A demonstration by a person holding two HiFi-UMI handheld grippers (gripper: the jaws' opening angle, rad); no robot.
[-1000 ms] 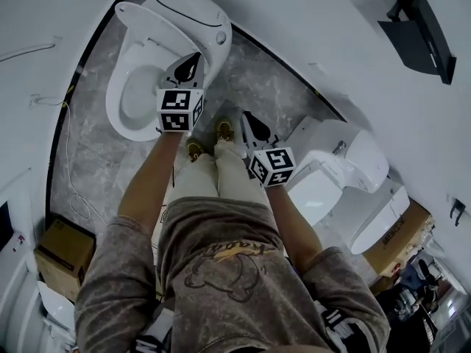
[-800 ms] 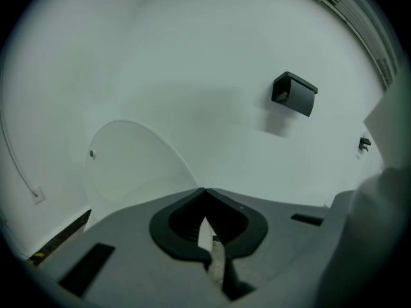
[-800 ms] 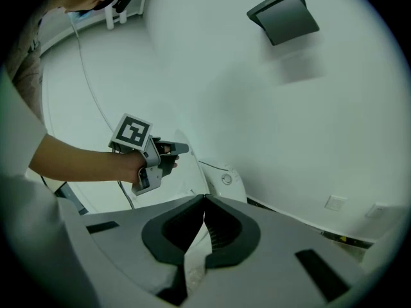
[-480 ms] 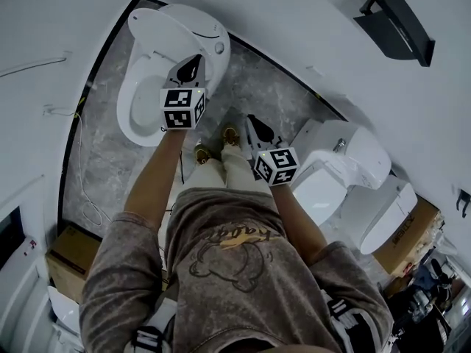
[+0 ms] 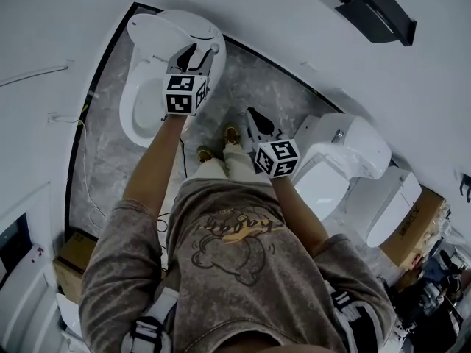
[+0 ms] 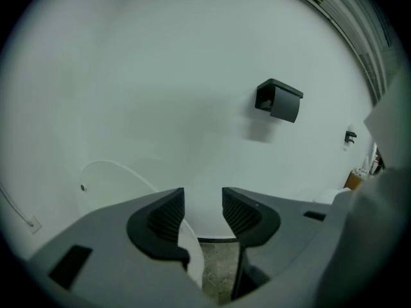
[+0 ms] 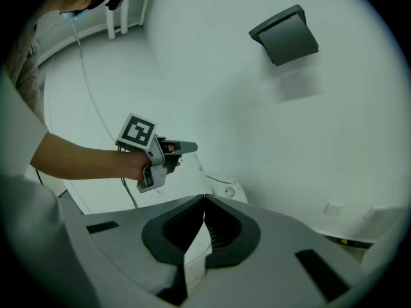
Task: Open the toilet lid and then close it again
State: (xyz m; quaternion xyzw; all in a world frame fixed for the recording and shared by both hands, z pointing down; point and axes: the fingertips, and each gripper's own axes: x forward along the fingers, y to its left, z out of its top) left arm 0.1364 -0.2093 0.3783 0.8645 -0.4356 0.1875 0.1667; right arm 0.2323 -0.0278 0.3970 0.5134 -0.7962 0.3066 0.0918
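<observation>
In the head view a white toilet (image 5: pixel 143 105) stands at the upper left with its lid (image 5: pixel 165 26) raised against the wall. My left gripper (image 5: pixel 193 52) hovers at the lid's right edge. Its jaws have just been opening and stand apart (image 6: pixel 203 207) with nothing between the pads; the lid (image 6: pixel 106 185) shows behind and left of them. My right gripper (image 5: pixel 256 120) hangs lower, over the grey floor beside the person's feet, shut and empty (image 7: pixel 204 201). The right gripper view also catches the left gripper (image 7: pixel 186 147) in front of the toilet's back (image 7: pixel 228 190).
Two more white toilets (image 5: pixel 346 153) (image 5: pixel 394 197) stand at the right. Cardboard boxes sit at lower left (image 5: pixel 73 252) and far right (image 5: pixel 423 226). A dark holder (image 5: pixel 375 9) hangs on the wall. A thin cable (image 5: pixel 81 168) trails along the floor's left edge.
Both grippers have risen. The left gripper, shut at the lid's edge before, now has its jaws apart, and the lid stands more upright against the wall.
</observation>
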